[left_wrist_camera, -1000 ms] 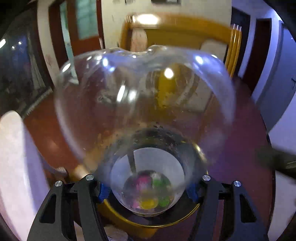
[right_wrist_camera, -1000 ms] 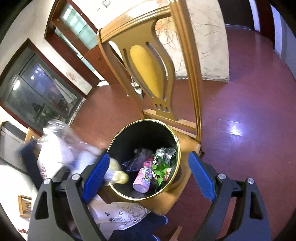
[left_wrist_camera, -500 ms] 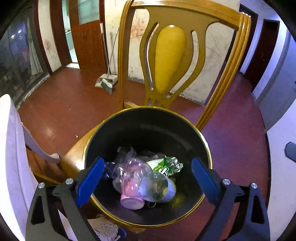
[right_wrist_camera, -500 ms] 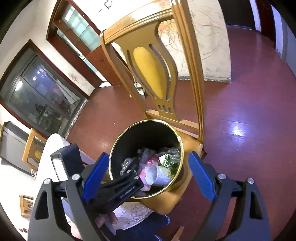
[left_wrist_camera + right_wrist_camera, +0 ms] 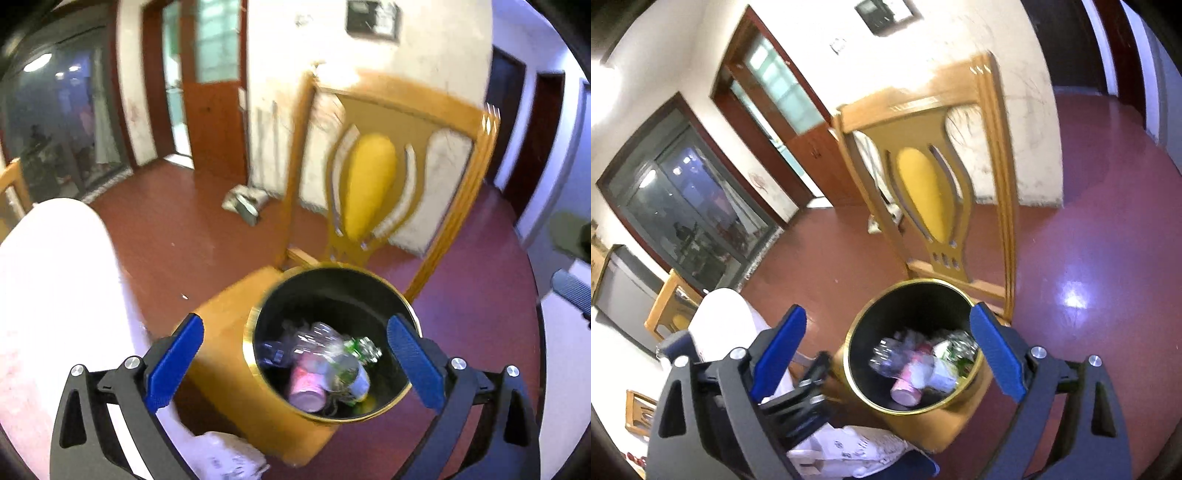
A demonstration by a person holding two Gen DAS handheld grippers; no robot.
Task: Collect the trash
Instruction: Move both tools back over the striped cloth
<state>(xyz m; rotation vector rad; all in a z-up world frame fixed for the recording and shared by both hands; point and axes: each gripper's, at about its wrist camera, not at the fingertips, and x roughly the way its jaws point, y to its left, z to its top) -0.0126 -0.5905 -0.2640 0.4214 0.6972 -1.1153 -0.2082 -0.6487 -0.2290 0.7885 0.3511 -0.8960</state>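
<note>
Dropped from the left tongs (image 5: pixel 293 358), the clear plastic bottle (image 5: pixel 314 338) lies in the black gold-rimmed bin (image 5: pixel 255 325); both tongs, right tongs (image 5: pixel 886 352) included, gape empty, the left opening.

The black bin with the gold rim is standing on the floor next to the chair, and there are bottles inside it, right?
Not quite. The black bin is not on the floor: it stands on the seat of the wooden chair, in front of the chair's back. The left wrist view shows this, and the right wrist view agrees. The rest holds: the bottles do lie inside it.
</note>
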